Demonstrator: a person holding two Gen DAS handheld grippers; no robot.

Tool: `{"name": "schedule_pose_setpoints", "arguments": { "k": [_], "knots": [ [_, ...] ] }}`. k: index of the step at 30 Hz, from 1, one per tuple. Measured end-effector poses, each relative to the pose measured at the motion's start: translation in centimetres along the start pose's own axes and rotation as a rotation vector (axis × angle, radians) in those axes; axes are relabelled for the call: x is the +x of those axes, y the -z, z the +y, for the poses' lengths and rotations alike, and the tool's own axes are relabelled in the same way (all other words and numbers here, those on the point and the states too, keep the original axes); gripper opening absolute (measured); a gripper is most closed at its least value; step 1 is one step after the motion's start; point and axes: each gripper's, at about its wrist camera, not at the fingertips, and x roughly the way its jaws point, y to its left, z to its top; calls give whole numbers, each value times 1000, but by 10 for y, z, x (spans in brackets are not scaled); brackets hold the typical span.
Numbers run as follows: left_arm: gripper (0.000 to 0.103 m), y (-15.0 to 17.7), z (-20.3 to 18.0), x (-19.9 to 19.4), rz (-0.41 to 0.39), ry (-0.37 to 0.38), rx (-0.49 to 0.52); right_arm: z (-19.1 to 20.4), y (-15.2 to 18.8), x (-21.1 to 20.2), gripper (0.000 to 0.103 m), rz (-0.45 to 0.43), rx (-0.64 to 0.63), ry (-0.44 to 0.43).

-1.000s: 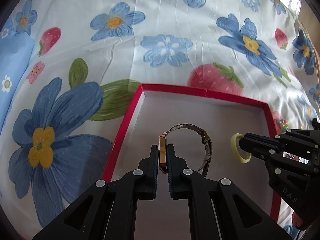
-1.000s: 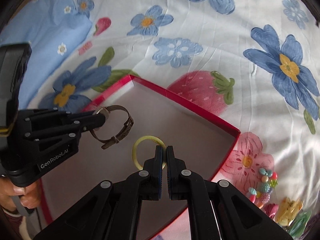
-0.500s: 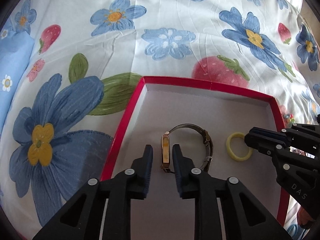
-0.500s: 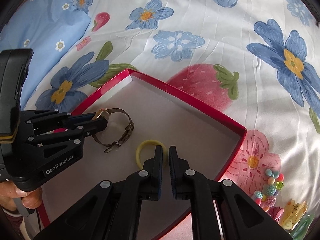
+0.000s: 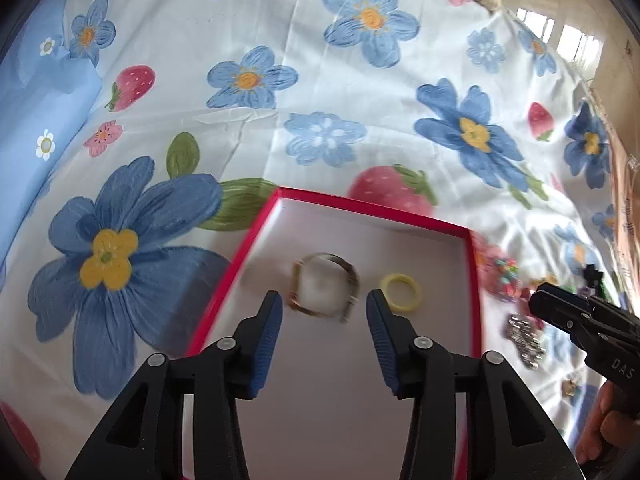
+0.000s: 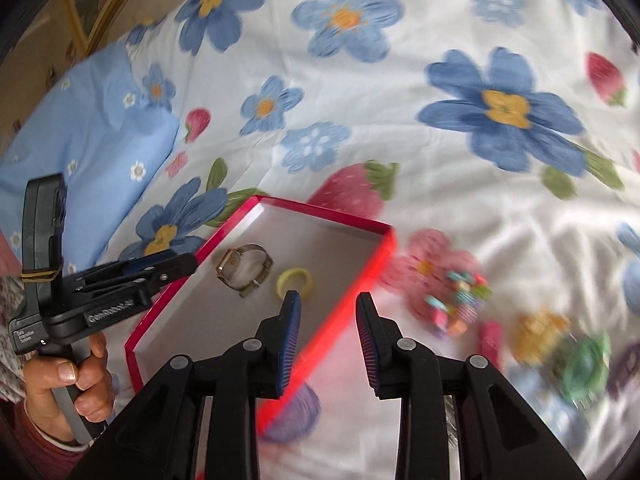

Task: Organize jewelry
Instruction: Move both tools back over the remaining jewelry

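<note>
Both loads dropped, I am now risking a snag on the box wall.

I am opening the left gripper and right gripper, both empty; the gold-cased wristwatch and pale yellow ring are lying in the shallow red-walled box, and swinging right toward the beaded trinkets, I am risking clipping its wall.

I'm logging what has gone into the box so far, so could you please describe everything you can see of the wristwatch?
The wristwatch lies on the pale floor of the red box, near its left wall. It has a small squarish gold-coloured case and a thin brownish strap, fastened into a loop that stands up off the floor. The yellow ring lies just to its right, apart from it. Neither gripper touches the watch. In the left wrist view it is blurred, so finer detail cannot be told.
</note>
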Motion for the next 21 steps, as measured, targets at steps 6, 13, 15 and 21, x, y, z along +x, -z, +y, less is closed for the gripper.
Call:
{"name": "schedule_pose_setpoints", "arguments": {
  "k": [6,13,15,21],
  "knots": [
    [48,17,-22,-22,6,52,17,-36,28,-44,37,-38,89,54],
    [48,21,-54,-32,22,106,79,-75,62,-80,37,-63,171,126],
    [48,22,-65,-33,24,116,102,-88,68,-89,37,-68,194,149],
    [48,21,-90,-25,42,122,150,-114,80,-110,37,-90,241,200]
  ]
}}
